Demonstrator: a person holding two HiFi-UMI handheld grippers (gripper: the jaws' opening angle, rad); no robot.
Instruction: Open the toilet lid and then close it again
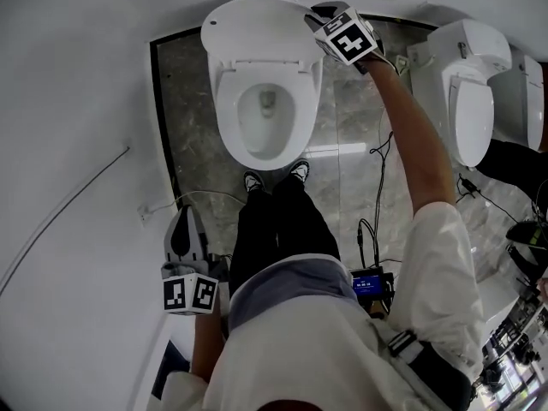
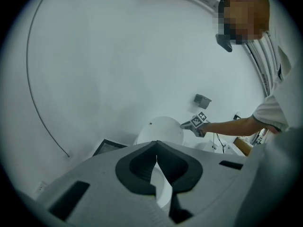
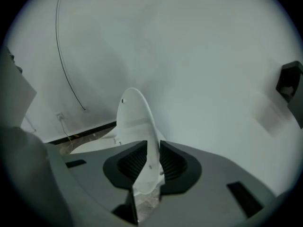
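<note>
We are clamping the right tool (image 3: 152,159) on the upright toilet lid (image 1: 248,26) rim while carrying the left tool (image 2: 156,146) closed and empty, its body blocking most of the toilet (image 1: 265,135) from its own camera.

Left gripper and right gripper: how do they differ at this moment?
The right gripper is shut on the raised toilet lid; the left gripper is shut on nothing. The right gripper reaches far forward; the left gripper is near the person's leg. Both carry marker cubes.

Overhead, plus two views facing lid (image 1: 253,20)
</note>
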